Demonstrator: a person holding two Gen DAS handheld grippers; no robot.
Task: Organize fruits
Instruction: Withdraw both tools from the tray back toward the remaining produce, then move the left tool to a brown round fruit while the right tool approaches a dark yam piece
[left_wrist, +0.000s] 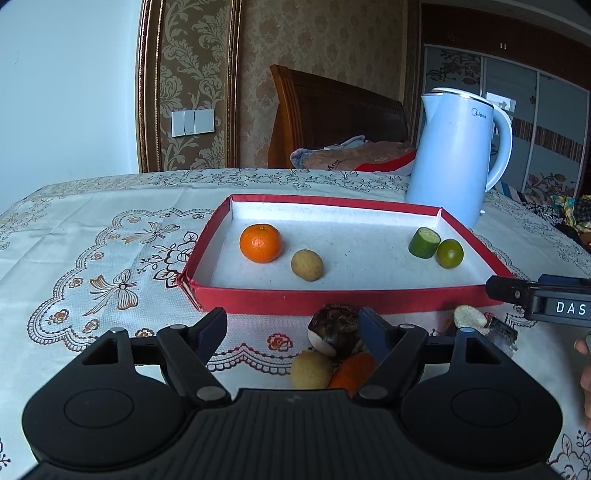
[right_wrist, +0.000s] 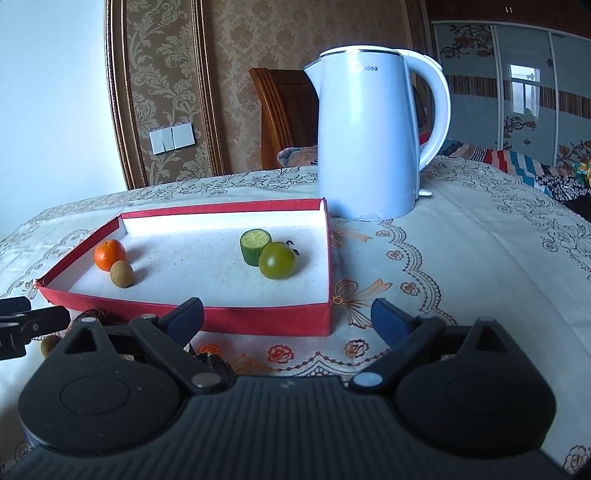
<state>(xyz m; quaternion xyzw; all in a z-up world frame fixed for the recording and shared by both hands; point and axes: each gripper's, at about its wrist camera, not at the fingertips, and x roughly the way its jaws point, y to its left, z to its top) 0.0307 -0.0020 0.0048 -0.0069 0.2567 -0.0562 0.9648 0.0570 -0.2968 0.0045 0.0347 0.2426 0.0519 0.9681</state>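
Observation:
A red tray (left_wrist: 332, 297) with a white floor holds a mandarin (left_wrist: 260, 243) and a tan round fruit (left_wrist: 307, 265) at its left. A cucumber piece (left_wrist: 424, 242) and a green tomato (left_wrist: 450, 253) lie at its right. In front of the tray, a brown husked fruit (left_wrist: 334, 330), a second tan fruit (left_wrist: 311, 369) and an orange piece (left_wrist: 354, 371) lie on the cloth. My left gripper (left_wrist: 291, 326) stands open over them, its right finger beside the brown fruit. My right gripper (right_wrist: 288, 314) is open before the tray's near right corner, with nothing between its fingers.
A pale blue kettle (right_wrist: 365, 147) stands behind the tray's right corner. More peel and a dark scrap (left_wrist: 480, 321) lie right of the loose fruit. A person's fingers (left_wrist: 583, 369) show at the right edge. The patterned tablecloth (right_wrist: 461, 266) stretches to the right of the tray.

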